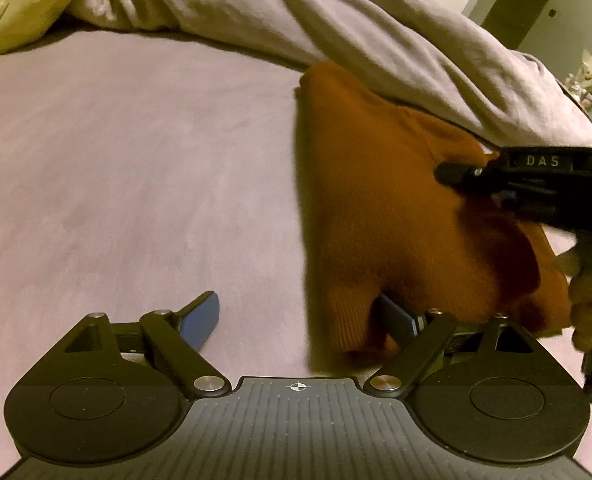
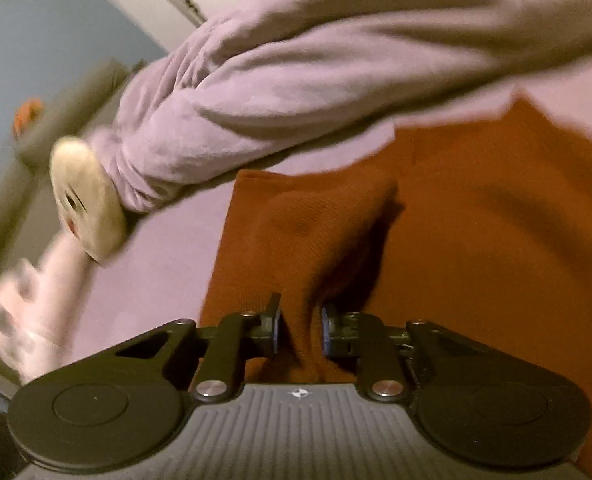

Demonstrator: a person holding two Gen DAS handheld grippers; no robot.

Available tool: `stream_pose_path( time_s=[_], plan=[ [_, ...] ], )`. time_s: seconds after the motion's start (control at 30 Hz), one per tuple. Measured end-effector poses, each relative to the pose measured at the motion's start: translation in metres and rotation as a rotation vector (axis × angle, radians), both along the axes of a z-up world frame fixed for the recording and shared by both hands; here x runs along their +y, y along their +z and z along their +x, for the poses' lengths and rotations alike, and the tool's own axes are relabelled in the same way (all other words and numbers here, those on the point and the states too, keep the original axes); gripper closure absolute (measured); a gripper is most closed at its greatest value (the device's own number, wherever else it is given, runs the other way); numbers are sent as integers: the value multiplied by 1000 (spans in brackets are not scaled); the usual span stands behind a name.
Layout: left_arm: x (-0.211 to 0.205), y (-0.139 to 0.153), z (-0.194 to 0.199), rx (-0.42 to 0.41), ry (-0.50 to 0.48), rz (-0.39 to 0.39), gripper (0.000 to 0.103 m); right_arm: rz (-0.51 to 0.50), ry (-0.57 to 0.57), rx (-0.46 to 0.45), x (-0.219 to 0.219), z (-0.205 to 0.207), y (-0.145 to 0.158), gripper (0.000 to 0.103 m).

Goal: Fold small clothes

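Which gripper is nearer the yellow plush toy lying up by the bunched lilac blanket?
Left. The left gripper sits open on the sheet, on the side of the rust-orange knit garment toward the yellow plush toy. The right gripper pinches the garment's far side.

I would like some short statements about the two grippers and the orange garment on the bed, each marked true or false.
1. The left gripper is open wide. True.
2. The right gripper holds nothing. False: its jaws pinch a raised fold of the orange garment.
3. The garment lies on a green sheet. False: the sheet is pale purple.
4. A bunched blanket lies behind the garment. True.
5. Both fingers of the left gripper are buried under the garment. False: one blue pad lies bare on the sheet; the other is at the garment's near edge, partly hidden by it.
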State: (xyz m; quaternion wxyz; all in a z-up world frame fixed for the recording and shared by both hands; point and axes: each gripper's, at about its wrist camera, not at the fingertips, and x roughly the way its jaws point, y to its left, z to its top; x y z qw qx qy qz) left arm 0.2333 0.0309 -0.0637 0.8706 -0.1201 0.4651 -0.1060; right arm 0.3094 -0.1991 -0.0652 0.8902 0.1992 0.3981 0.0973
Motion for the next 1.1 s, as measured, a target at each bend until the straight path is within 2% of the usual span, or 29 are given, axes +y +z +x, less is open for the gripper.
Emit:
stream_pose_path(
  time_s=[0.07,0.17,0.33,0.43,0.53,0.57,0.63,0.73,0.87,1.0,1.1],
  plan=[
    [-5,8,-5,-25,-14,18,12,-137,32,-63,13,-7,17,90],
    [-16,22,-11,-55,-53,16,11,-275,48,-189,17,-25,48,92],
    [-51,32,-18,-73,-152,30,10,-488,22,-304,-6,-58,70,92],
    [-74,26,-19,-53,-190,48,10,-550,-27,-262,-39,-67,61,92],
    [-92,19,-18,-21,-215,64,10,-608,-36,-184,-66,-66,31,90],
    [-94,19,-18,-16,-216,70,10,-602,-57,-147,-76,-64,21,85],
    [-95,18,-18,-17,-217,83,10,-549,-119,-135,-93,-71,18,71],
    [-93,16,-13,0,-191,107,10,-408,-207,-171,-115,-94,36,63],
    [-92,14,-9,16,-150,63,10,-158,-280,-186,-140,-141,43,48],
    [-99,7,-12,26,-150,93,10,123,-271,-103,-143,-169,13,47],
    [-103,5,-12,33,-149,109,10,232,-265,-57,-136,-167,-7,47]
  ],
)
